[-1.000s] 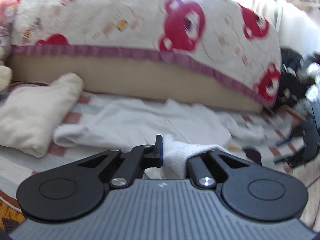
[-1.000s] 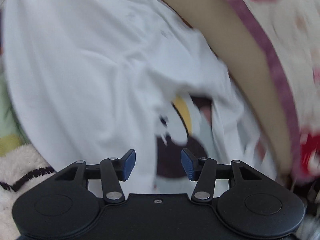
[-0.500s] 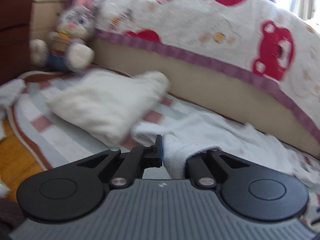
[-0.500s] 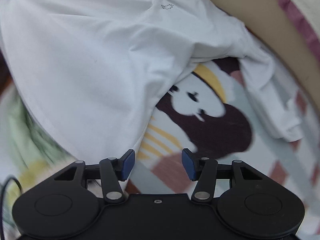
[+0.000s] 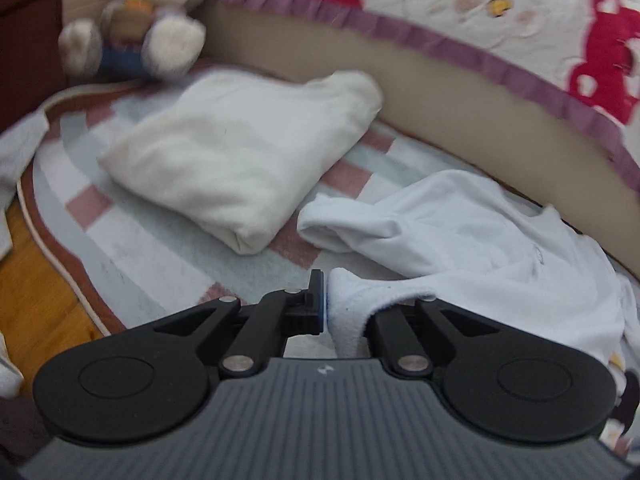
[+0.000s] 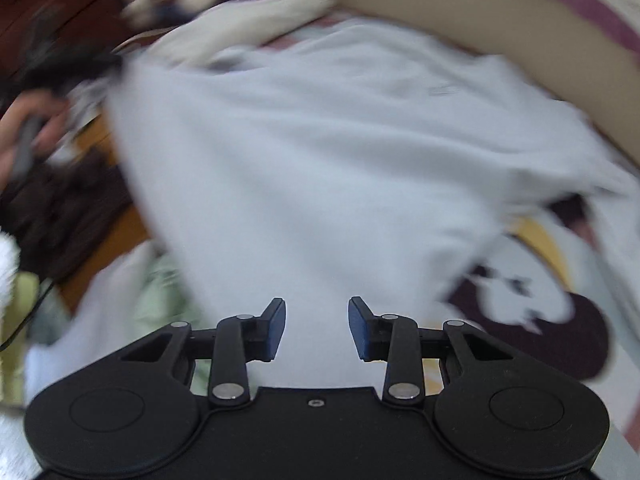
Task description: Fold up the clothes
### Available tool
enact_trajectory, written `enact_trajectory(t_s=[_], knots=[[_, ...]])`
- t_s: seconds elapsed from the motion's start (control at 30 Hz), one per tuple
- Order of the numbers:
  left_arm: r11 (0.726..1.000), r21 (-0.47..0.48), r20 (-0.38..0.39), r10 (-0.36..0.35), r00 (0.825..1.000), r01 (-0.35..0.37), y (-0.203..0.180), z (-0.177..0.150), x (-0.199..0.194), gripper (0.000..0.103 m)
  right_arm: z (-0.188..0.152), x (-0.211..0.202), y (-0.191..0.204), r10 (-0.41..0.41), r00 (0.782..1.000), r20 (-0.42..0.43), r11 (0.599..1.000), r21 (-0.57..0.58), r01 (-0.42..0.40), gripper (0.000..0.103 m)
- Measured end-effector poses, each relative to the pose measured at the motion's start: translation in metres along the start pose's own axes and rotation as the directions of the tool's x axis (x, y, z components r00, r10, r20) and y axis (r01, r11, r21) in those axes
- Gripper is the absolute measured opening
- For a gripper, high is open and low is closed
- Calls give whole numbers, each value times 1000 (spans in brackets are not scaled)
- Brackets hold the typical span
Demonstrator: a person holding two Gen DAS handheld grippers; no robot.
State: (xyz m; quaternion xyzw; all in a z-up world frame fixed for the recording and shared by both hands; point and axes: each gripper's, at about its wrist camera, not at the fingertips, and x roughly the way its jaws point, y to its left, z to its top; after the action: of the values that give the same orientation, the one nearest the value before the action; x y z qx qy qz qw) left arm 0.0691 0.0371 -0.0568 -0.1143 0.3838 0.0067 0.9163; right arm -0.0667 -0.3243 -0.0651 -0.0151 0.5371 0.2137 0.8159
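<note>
A white T-shirt [image 5: 460,236] lies crumpled on a striped play mat [image 5: 168,248] beside a bed. My left gripper [image 5: 332,304] is shut on a bunched edge of this shirt, and the cloth covers its right finger. In the right wrist view the same white T-shirt [image 6: 320,152] spreads wide and blurred across the mat. My right gripper [image 6: 317,322] hovers open just above its near hem, with nothing between the blue pads. A folded cream garment [image 5: 240,148] rests on the mat to the left of the shirt.
A plush rabbit [image 5: 148,12] sits at the mat's far left corner. The bed's beige side [image 5: 460,100] under a bear-print quilt [image 5: 500,4] runs along the back. Wooden floor [image 5: 36,292] shows at left. A person's hand [image 6: 28,136] holds the other gripper at left.
My left gripper swung left with the shirt edge in it, so the folded cream garment and plush rabbit came closer. My right gripper moved left over the shirt, staying open.
</note>
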Motion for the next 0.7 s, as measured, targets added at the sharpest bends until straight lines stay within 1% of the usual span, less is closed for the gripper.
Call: enact_trajectory(t_s=[0.07, 0.1, 0.17, 0.2, 0.23, 0.27, 0.33, 0.47, 0.5, 0.53, 0.57, 0.6, 0.63, 0.7], knots=[[1000, -12, -4, -4, 1000, 4, -2, 2, 5, 4, 1, 15, 13, 39, 998, -50, 998, -40, -41, 46], [1000, -19, -6, -7, 1000, 6, -3, 4, 7, 4, 0, 19, 17, 38, 997, -60, 998, -53, -41, 48], [999, -31, -9, -11, 1000, 11, -5, 6, 11, 4, -5, 18, 27, 24, 999, -42, 997, -75, -27, 50], [999, -36, -11, -13, 1000, 13, -6, 7, 13, 4, -6, 19, 30, 46, 998, -46, 996, -72, -49, 54], [999, -31, -16, -15, 1000, 15, -6, 6, 14, 4, -8, 20, 32, 66, 997, -51, 995, -70, -69, 54], [999, -29, -20, -17, 1000, 17, -6, 4, 14, 4, -10, 23, 33, 66, 996, -63, 995, -67, -70, 54], [999, -48, -24, -13, 1000, 12, -1, 1, 13, 4, -12, 35, 34, 20, 996, -81, 997, -76, -26, 54], [996, -84, -28, 4, 1000, -7, 10, -7, 13, 5, -14, 52, 34, 82, 994, -72, 995, -53, -86, 54], [996, -94, -29, 9, 1000, -11, 13, -8, 13, 5, -13, 55, 37, 84, 994, -75, 994, -61, -89, 54], [995, -103, -30, 13, 999, -16, 16, -10, 13, 5, -13, 58, 40, 83, 994, -77, 994, -68, -88, 53], [994, -112, -31, 17, 999, -21, 18, -12, 14, 8, -13, 59, 41, 63, 996, -70, 995, -76, -68, 52], [992, -120, -33, 21, 999, -25, 21, -14, 14, 8, -13, 59, 41, 48, 997, -63, 995, -79, -53, 49], [992, -126, -35, 22, 999, -26, 22, -14, 14, 8, -14, 58, 35, 66, 996, -52, 996, -51, -69, 48], [991, -133, -36, 19, 999, -23, 23, -15, 14, 8, -15, 53, 18, 133, 991, -14, 991, 39, -132, 48]])
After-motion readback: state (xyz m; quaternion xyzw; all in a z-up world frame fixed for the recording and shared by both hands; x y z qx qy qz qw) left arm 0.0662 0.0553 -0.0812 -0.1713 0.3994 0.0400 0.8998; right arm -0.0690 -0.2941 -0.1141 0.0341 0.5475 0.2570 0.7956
